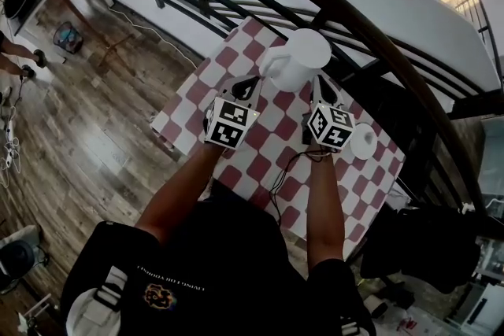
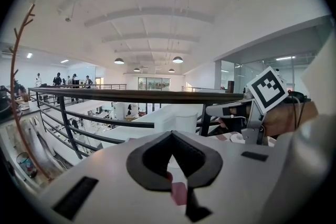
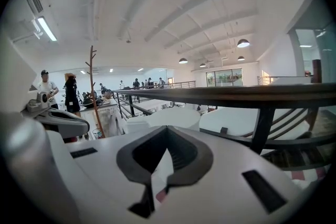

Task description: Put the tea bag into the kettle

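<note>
Two pairs of jaws, both clenched. Left gripper [image 1: 250,85] and right gripper [image 1: 323,94] are side by side over the checked table [image 1: 260,165]. White kettle [image 1: 298,59] stands on the table just ahead, betw. their tips. Thin white strip w/ red bit [image 3: 161,176] shows in right jaws' gap. Tea bag or tablecloth, can't tell. White lid [image 1: 362,142] lies on the table beside right gripper.
</note>
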`<state>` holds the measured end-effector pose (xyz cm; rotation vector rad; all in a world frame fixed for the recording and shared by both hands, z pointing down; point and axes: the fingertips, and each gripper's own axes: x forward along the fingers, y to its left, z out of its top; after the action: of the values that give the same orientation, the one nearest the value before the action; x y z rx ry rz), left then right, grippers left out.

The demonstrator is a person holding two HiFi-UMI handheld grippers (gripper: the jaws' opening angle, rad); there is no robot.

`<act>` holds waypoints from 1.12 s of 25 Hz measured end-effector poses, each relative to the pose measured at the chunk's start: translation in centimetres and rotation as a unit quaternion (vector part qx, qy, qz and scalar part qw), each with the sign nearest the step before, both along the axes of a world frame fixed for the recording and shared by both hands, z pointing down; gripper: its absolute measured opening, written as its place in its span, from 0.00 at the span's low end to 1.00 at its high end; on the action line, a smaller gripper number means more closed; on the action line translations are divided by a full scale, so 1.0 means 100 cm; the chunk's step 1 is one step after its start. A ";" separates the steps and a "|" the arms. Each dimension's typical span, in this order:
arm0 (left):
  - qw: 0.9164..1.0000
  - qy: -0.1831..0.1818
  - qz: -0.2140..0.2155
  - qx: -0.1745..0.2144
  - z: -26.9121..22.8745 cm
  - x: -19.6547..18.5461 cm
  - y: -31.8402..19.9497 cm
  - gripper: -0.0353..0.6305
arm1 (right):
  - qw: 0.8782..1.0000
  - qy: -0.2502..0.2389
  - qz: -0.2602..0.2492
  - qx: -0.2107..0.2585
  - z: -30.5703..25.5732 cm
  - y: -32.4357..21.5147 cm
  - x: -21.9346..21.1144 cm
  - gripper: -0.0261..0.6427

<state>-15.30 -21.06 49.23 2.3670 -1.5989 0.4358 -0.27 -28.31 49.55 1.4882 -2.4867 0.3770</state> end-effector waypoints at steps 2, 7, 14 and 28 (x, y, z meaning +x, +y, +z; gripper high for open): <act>1.000 0.008 0.004 -0.001 -0.003 0.003 0.004 0.06 | 1.000 0.000 0.000 0.003 -0.006 0.011 0.005 0.06; 1.000 0.014 0.022 0.007 -0.016 0.009 0.016 0.06 | 1.000 -0.002 -0.001 0.017 -0.022 0.037 0.015 0.06; 0.999 0.024 0.045 0.018 -0.034 0.013 0.033 0.06 | 1.000 -0.013 0.002 0.028 -0.042 0.078 0.023 0.06; 0.993 0.027 0.116 0.021 -0.045 0.041 0.094 0.06 | 0.999 -0.022 0.031 0.038 -0.057 0.173 0.048 0.06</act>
<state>-11.18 -11.68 44.76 2.5853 -1.3264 0.3811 4.50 -11.05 43.90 1.6075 -2.5189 0.3312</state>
